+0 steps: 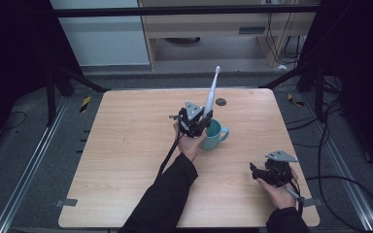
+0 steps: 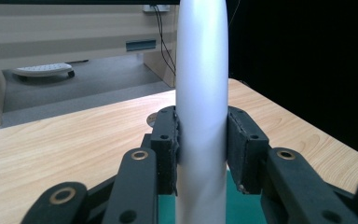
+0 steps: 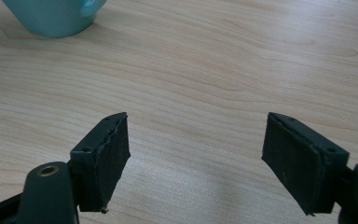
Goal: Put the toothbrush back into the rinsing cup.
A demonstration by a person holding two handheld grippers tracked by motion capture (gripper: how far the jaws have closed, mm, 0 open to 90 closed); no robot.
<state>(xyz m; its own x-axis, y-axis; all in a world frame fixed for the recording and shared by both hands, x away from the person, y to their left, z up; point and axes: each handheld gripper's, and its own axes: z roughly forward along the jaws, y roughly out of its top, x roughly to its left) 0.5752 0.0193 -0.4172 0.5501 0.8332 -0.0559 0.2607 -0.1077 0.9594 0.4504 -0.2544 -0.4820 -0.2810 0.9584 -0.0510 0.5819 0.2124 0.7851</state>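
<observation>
Toothbrush (image 1: 211, 97) above teal mug (image 1: 213, 134) on wooden table (image 1: 126, 145).

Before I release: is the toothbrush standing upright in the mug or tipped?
Nearly upright, head up, leaning slightly right. The left gripper is shut on the toothbrush, its lower end over the teal mug; how deep it sits, cannot tell.

Toothbrush (image 1: 211, 98) upright, seemingly in mug (image 1: 214, 135), mid-table (image 1: 126, 145).

High view overhead, gripper views close, sharing mug (image 1: 212, 134).
</observation>
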